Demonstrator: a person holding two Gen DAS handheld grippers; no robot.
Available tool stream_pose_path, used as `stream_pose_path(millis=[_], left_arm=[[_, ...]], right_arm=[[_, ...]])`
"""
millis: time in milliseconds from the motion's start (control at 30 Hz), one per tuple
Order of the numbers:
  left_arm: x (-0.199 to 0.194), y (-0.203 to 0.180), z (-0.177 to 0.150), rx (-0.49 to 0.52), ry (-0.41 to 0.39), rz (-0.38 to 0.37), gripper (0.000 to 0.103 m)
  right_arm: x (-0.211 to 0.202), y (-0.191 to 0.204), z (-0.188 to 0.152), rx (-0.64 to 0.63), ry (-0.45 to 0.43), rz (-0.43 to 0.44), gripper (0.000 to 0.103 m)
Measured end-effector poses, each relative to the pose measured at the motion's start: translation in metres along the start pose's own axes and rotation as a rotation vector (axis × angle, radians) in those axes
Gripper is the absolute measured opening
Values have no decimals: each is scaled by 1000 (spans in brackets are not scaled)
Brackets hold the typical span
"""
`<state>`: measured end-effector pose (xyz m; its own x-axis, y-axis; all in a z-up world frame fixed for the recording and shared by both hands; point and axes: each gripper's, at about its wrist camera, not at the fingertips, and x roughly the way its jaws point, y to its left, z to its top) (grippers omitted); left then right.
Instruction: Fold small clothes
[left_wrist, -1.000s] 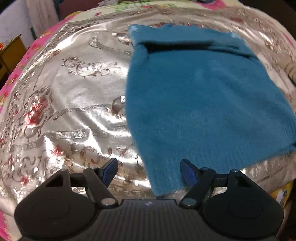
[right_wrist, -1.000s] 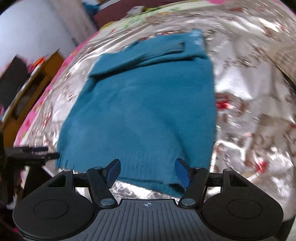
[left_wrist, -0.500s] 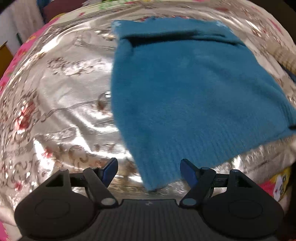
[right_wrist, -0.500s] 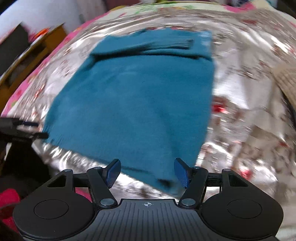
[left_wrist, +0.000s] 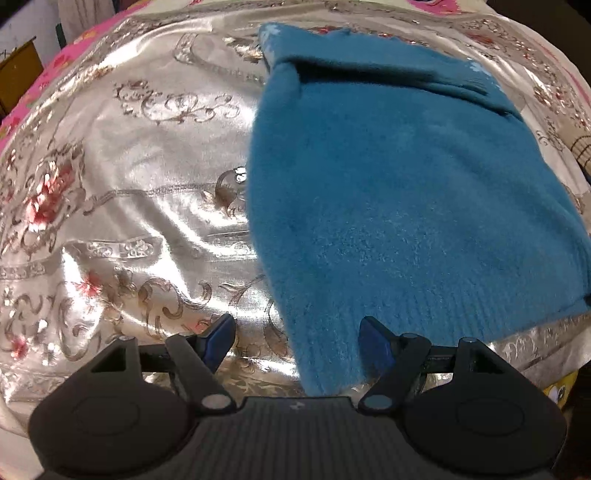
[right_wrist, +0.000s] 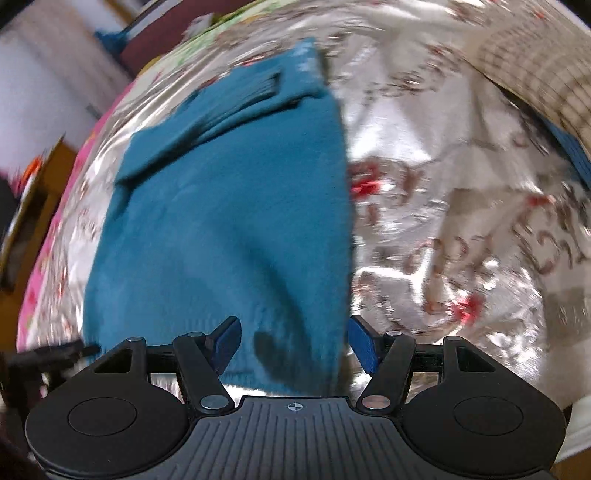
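A teal knit sweater lies flat on a shiny silver embroidered bedspread, its sleeves folded across the far end. In the left wrist view my left gripper is open, and the sweater's near left hem corner lies between its blue fingertips. In the right wrist view the sweater fills the left half, and my right gripper is open with the near right hem corner between its fingers. Neither gripper is shut on the fabric.
A beige checked cloth lies at the far right of the bedspread. A pink floral sheet borders the left side, with a wooden cabinet beyond. The bed edge runs just under both grippers.
Both grippers have moved in over the sweater's near hem corners; the right wrist view has swung and is blurred. Both stay open.
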<state>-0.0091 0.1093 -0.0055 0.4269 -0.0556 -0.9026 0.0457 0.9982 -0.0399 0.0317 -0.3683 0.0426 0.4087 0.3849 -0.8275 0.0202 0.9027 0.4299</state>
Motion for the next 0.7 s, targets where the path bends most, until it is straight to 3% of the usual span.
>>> stream_pose_path(millis=[100,167,300,467,600,700], left_arm=[[2,0,2,1,6,-11,79],[6,-1,3,6,12,-8,79],[5,0,3,4,14,-3,79],[-4,8,2,6,3,-9,79],[-11,19,-1,7,-2,25,79],[-14,34,-3,-48,-13,46,79]], right_arm=[[6,-18,4,104,4,-11,59],[11,-18,5,109,5,-23,55],[3,15,4,-85,-63,-92,55],[-3,68,-6,-334,-62,20,56],[25,102,-14,-452,35,119,56],[50,134,-20,-543,85,195,56]])
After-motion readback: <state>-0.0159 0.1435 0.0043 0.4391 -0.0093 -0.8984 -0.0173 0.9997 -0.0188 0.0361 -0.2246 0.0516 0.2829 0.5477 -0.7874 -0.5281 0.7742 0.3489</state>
